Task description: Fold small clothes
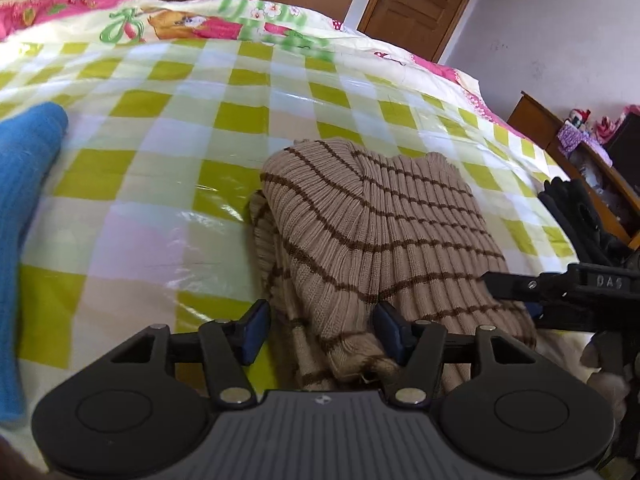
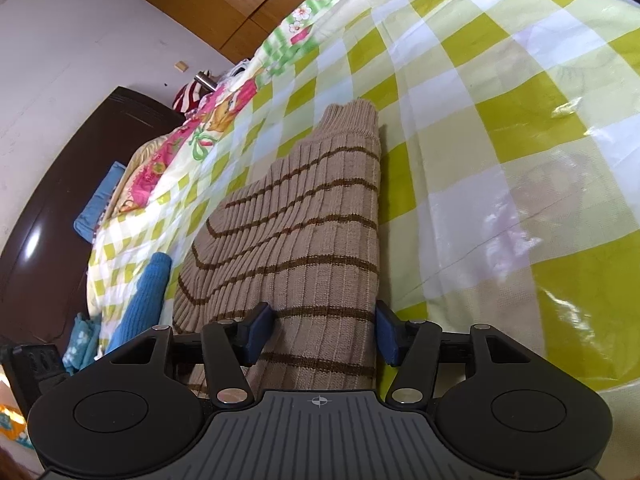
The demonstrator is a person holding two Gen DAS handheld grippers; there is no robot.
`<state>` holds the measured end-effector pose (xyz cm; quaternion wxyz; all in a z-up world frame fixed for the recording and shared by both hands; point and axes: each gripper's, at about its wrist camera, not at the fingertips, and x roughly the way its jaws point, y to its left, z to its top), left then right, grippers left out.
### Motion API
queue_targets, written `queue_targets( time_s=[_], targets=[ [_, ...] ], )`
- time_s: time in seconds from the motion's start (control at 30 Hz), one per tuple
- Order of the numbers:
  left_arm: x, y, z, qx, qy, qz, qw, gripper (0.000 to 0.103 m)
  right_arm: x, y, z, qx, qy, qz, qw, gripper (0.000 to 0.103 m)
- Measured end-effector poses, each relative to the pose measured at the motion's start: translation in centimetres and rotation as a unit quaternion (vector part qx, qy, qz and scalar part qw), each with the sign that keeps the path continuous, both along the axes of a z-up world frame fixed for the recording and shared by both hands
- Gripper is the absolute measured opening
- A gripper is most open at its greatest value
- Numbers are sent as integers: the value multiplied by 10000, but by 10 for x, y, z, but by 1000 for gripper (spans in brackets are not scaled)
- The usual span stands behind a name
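on a bed under a green checked cover (image 1: pixel 248 116) lay our folded tan striped sweater (image 1: pixel 384 232), soft, ribbed and likely floppy, best pinched at its near edge, between the parted pads of our left gripper (image 1: pixel 322 334) and right gripper (image 2: pixel 322 334).

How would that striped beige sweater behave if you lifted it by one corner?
The beige striped sweater is ribbed knit and already sags in soft folds, so it would probably droop and unfold. The checked cover beneath looks glossy, so a push might slide it rather than bunch it.

"DAS" on right tongs' black bar (image 1: pixel 608 281)
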<state>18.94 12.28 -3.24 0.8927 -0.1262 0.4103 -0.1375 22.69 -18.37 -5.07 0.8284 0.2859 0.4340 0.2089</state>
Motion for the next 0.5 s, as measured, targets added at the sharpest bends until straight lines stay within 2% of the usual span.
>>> queue_targets(
  time_s=[0.13, 0.2, 0.33, 0.4, 0.47, 0.5],
  targets=[
    [-6, -2, 9, 51, -110, -237, 9996, 68, 1, 5, 5, -93, 8, 111, 9999, 58],
    [-5, 1, 6, 9, -40, -282, 9996, 69, 0, 0, 6, -48, 20, 185, 9998, 58],
    [10, 1, -5, -207, 202, -193, 9994, 76, 4, 6, 3, -84, 54, 215, 9997, 59],
    [13, -3, -6, -109, 194, -230, 9995, 78, 8, 11, 0, -50, 79, 186, 9998, 62],
    [10, -6, -4, -34, 158, -246, 9996, 76, 8, 12, -2, -43, 108, 174, 9998, 62],
    [9, -6, -2, -68, 136, -245, 9996, 68, 8, 12, -1, -75, 101, 183, 9998, 58]
  ],
)
